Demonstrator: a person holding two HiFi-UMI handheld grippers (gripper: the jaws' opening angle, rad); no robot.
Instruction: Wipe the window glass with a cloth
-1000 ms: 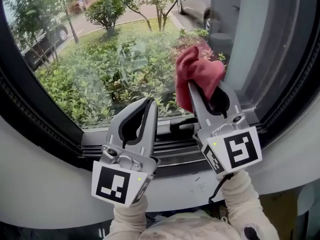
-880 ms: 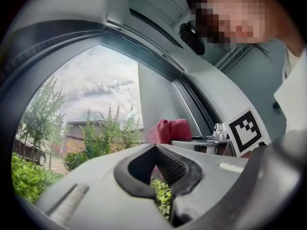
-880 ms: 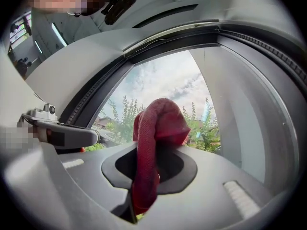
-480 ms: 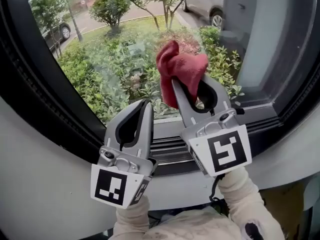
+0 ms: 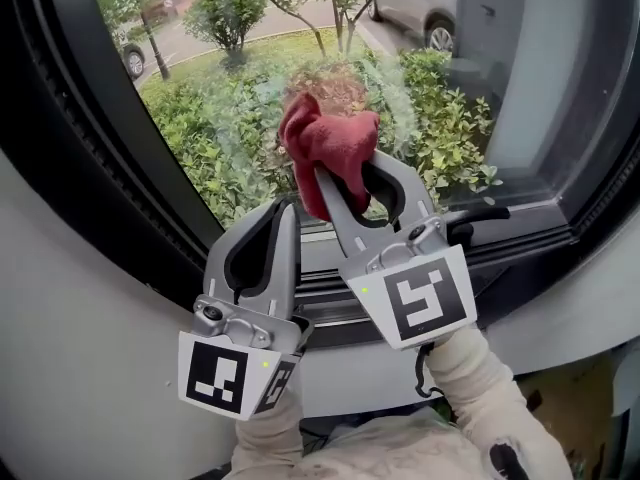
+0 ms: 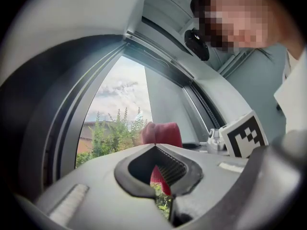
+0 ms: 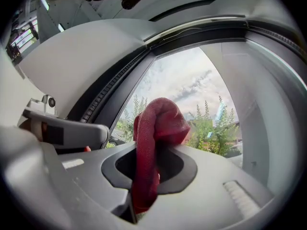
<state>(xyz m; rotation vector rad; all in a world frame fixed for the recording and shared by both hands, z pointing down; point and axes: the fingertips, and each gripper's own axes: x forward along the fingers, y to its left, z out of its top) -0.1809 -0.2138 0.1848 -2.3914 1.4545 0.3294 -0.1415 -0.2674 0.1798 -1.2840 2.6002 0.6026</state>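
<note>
A curved window with a thick dark frame (image 5: 95, 158) looks onto green shrubs and parked cars. The clear window glass (image 5: 220, 108) has the crumpled red woven cloth (image 5: 325, 140) bunched against it near the lower edge. The right gripper (image 5: 350, 178) has its jaws clamped on the cloth's lower folds. The left gripper (image 5: 283, 213) waits beside it, jaws together and empty. The cloth looks light, soft and floppy, so a pinch across the gathered folds should hold it best.
</note>
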